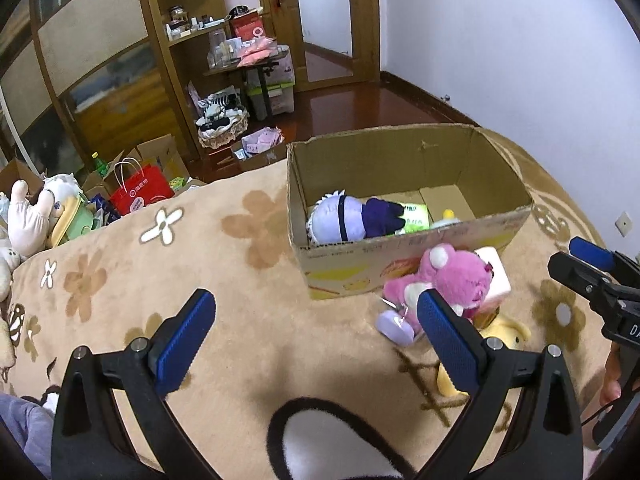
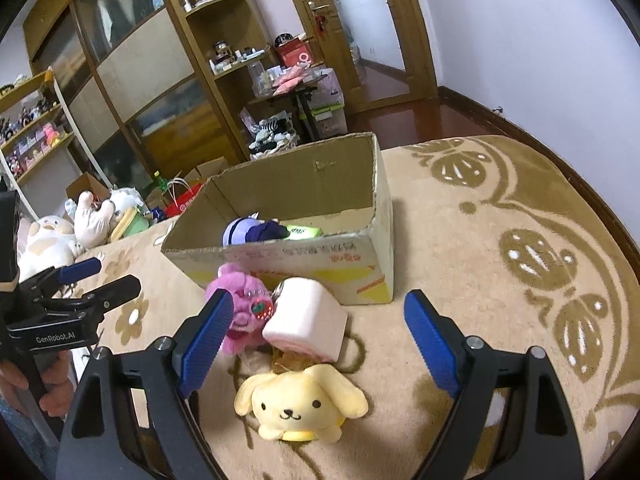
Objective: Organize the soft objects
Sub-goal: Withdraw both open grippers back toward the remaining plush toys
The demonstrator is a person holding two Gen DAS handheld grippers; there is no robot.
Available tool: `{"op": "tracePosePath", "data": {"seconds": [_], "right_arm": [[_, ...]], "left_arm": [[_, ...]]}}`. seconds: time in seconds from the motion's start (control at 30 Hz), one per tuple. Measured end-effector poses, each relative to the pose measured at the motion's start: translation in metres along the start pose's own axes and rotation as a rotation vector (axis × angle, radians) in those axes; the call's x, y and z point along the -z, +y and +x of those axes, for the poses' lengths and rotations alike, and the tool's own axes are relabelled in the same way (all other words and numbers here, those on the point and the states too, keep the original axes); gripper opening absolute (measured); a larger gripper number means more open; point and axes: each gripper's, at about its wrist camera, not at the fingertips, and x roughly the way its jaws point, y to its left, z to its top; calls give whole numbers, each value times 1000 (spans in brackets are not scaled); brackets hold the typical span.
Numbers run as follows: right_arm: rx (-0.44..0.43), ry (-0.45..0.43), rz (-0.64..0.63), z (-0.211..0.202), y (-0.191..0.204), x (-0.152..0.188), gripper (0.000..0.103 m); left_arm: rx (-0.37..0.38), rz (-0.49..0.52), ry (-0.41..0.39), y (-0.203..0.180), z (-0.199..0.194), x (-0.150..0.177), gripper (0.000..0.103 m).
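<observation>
An open cardboard box (image 1: 344, 264) (image 2: 320, 258) stands on the flowered blanket and holds a purple-and-white plush (image 1: 340, 220) (image 2: 240, 232) and a green packet (image 1: 414, 218). In front of it lie a pink bear plush (image 1: 460, 280) (image 2: 240, 312), a pink-and-white cube (image 2: 308, 320) (image 1: 498, 276) and a yellow dog plush (image 2: 300, 404) (image 1: 506, 332). My right gripper (image 2: 320, 332) is open, with the yellow dog and the cube between its fingers, untouched. My left gripper (image 1: 316, 320) is open over bare blanket, left of the bear.
A black-and-white plush (image 1: 332, 440) lies just under the left gripper. More plush toys (image 1: 28, 220) pile up at the bed's left edge beside a red bag (image 1: 140, 194). Shelves, a small table and a door stand beyond on the wooden floor.
</observation>
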Motion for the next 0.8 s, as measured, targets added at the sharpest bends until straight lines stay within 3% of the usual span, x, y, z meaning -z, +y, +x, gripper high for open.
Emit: {"op": "tracePosePath", "data": {"seconds": [0.27, 0.6, 0.8], "right_arm": [[30, 30, -49, 12, 10, 4, 91], [77, 138, -17, 46, -1, 10, 91], [86, 149, 5, 55, -5, 11, 91]], "left_arm": [[4, -11, 43, 2, 20, 2, 100], [23, -46, 144, 2, 59, 4, 100], [34, -38, 194, -3, 79, 6, 100]]}}
